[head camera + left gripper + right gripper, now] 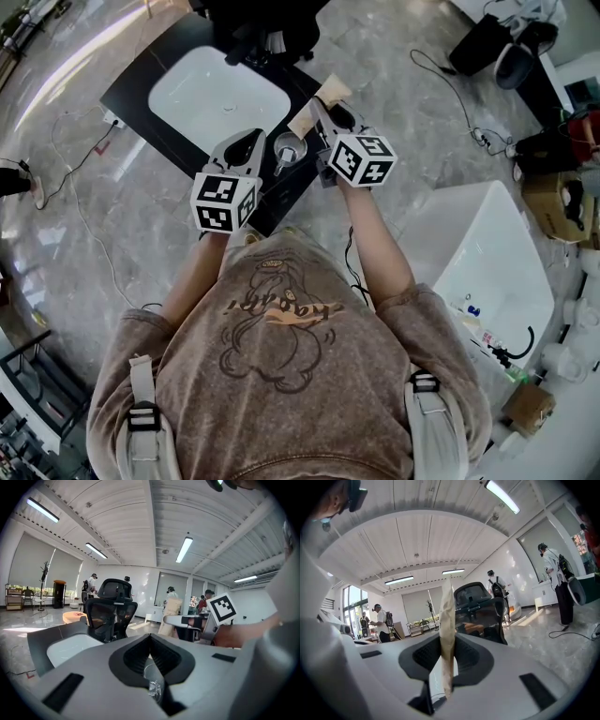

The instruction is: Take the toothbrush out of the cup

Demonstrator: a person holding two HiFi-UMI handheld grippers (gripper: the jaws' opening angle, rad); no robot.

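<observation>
In the head view my left gripper point(263, 145) is shut on a clear glass cup point(288, 150) over the black counter. The left gripper view shows the cup point(153, 684) pinched low between the jaws of that gripper point(151, 665). My right gripper point(324, 116) is just right of the cup and a little above it, shut on the toothbrush in its tan paper wrapper point(322, 99). In the right gripper view the wrapped toothbrush point(446, 620) stands upright between the pads of this gripper point(445, 667), its top well above the jaws.
The black counter point(281, 202) holds a white sink basin point(220, 94), and a black office chair point(267, 33) stands behind it. A white tub point(497, 262) lies at the right, with cables on the marble floor. People stand far off in the room.
</observation>
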